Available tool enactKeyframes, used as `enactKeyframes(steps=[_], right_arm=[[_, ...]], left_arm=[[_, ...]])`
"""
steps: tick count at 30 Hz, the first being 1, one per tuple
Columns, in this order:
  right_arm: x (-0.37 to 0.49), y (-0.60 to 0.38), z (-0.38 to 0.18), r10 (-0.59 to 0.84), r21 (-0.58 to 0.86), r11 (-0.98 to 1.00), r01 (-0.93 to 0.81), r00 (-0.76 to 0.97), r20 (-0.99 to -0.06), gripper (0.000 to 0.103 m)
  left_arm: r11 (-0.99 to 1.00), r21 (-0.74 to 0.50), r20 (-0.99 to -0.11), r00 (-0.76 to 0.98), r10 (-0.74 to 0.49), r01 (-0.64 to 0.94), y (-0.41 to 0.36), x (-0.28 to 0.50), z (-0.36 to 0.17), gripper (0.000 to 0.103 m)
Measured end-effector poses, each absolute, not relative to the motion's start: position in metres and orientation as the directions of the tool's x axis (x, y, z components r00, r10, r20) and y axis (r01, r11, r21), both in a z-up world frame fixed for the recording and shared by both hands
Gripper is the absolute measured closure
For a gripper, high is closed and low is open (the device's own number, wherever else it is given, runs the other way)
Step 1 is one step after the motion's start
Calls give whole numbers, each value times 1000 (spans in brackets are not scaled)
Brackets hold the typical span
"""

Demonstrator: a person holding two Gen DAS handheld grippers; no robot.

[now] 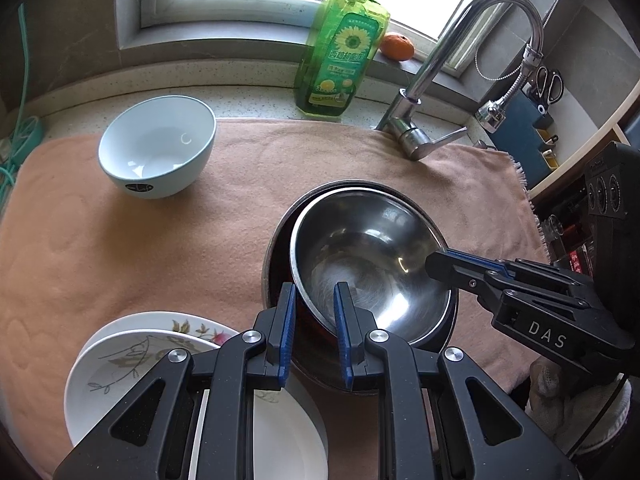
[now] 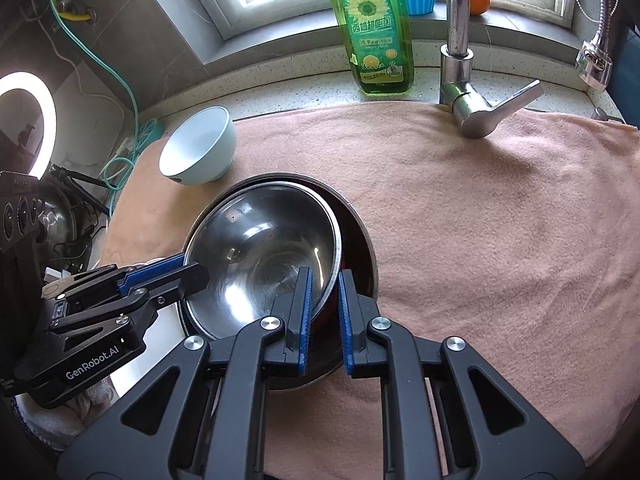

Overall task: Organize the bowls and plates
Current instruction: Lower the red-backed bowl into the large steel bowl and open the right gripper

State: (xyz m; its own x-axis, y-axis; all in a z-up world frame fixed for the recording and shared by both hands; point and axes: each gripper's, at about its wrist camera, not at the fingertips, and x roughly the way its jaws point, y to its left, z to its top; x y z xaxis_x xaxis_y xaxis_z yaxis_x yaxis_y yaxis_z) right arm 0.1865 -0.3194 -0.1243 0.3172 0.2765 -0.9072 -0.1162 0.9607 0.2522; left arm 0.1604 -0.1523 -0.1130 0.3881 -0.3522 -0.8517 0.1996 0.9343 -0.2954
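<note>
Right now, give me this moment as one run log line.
left claw: shut on steel bowl rim | right claw: shut on opposite rim | steel bowl: tilted inside dark bowl | blue bowl: apart on towel

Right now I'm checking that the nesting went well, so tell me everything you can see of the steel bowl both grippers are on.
The steel bowl is round, shiny, bare metal and empty, its inside mirroring the window light. It sits tilted inside a darker, slightly wider bowl on the peach towel. The left gripper is clamped over its near rim, one finger inside and one outside; the right gripper pinches the opposite rim the same way.
</note>
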Motion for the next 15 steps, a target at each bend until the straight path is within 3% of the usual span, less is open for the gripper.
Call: enactKeyframes(steps=[15], right_arm=[[188, -313, -131, 233, 195, 969, -149, 309, -922, 90]], left_arm=[[939, -277, -868, 367, -335, 203, -155, 162, -119, 86]])
